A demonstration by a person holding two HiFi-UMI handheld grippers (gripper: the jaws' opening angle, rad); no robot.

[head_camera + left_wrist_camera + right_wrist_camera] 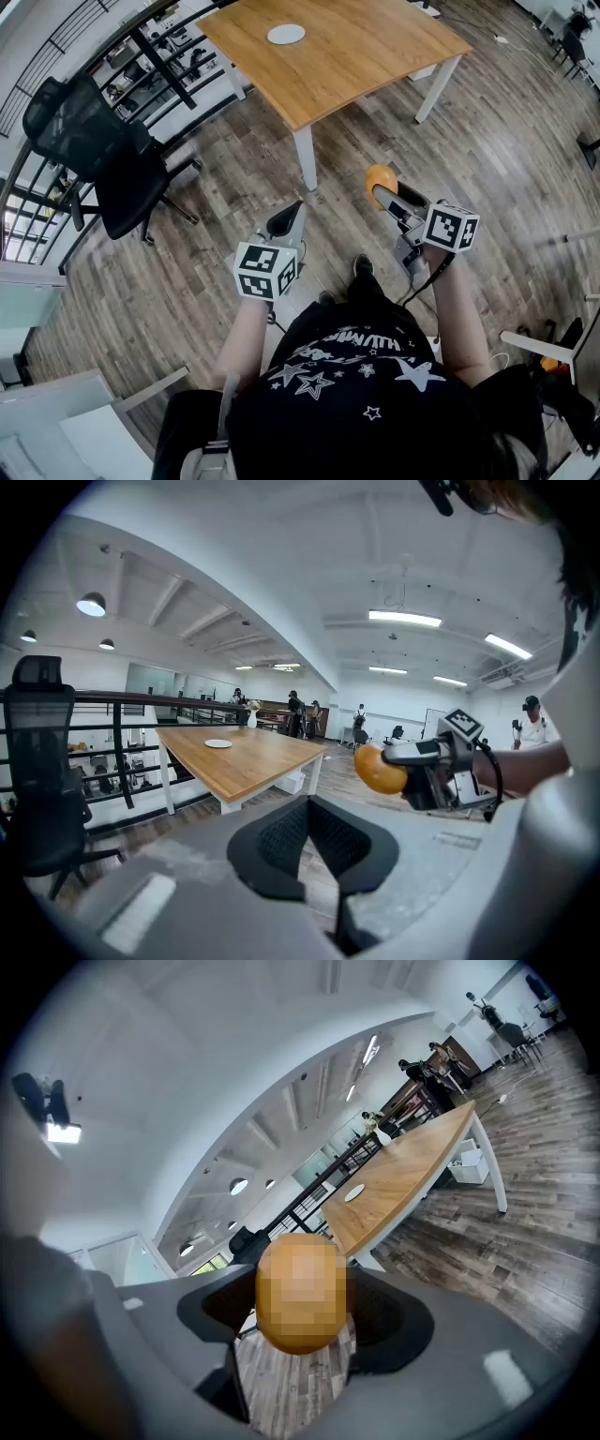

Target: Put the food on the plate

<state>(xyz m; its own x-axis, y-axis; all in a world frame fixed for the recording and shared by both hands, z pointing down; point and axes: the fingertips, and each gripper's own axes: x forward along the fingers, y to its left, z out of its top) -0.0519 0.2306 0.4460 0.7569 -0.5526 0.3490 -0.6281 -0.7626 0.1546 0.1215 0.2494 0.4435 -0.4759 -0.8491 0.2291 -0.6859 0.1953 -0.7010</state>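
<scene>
A round orange piece of food [378, 175] sits between the jaws of my right gripper [384, 191], which is shut on it and held in the air over the wooden floor. In the right gripper view the food [300, 1293] fills the gap between the two dark pads. A small white plate [286, 35] lies on the wooden table [366, 66] well ahead of both grippers. My left gripper [286, 218] hangs beside the right one, shut with nothing in it. From the left gripper view the food [379, 770] shows to the right and the plate [218, 743] far off.
A black office chair [94, 141] stands to the left, in front of a black railing [56, 56]. White furniture [56, 422] sits at the lower left. The table's white legs [305, 155] stand between me and the plate. Several people stand far back in the room [294, 710].
</scene>
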